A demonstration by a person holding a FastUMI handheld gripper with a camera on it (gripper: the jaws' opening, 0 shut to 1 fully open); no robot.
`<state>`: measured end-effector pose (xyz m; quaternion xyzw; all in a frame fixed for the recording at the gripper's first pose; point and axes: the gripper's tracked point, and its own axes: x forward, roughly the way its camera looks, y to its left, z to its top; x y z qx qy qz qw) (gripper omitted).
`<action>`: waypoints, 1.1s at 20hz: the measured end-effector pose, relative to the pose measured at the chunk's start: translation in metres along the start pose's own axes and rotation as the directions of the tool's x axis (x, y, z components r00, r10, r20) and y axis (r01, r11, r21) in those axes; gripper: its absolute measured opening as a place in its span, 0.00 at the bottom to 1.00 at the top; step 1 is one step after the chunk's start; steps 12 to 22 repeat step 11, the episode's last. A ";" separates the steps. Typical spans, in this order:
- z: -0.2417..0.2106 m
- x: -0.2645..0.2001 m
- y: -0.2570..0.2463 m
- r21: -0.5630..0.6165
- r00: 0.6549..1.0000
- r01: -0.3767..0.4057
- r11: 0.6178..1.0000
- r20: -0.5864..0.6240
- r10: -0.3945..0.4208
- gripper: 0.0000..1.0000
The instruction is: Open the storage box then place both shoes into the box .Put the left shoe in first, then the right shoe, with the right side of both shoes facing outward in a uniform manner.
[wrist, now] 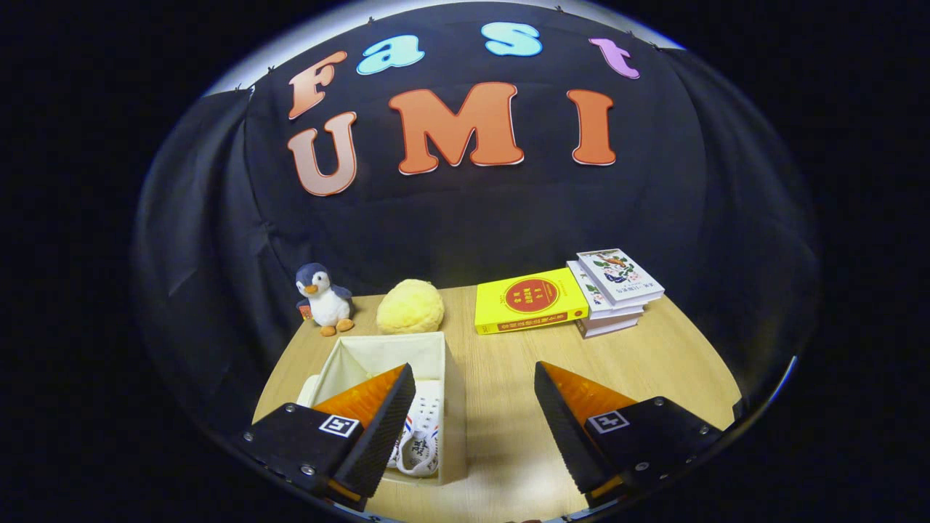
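Note:
A cream fabric storage box [436, 356] stands open on the wooden table, partly behind my left finger. Inside it lies a white shoe [421, 436] with red and blue stripes and white laces; how many shoes are in there I cannot tell, since the finger hides part of the inside. My gripper [472, 396] is open, its fingers spread wide above the table, nothing between them. The left finger [381, 425] overlaps the box's near left part; the right finger [563, 421] hangs over bare table to the right of the box.
Beyond the box sit a plush penguin [323, 299] and a round yellow plush [410, 307]. A yellow book [529, 300] and a stack of books [616, 289] lie at the back right. Wooden table [501, 407] extends between and ahead of the fingers.

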<state>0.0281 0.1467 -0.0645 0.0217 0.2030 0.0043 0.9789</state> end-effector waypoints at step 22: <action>0.060 -0.050 -0.141 -0.004 0.985 0.050 0.999 0.166 -0.048 0.98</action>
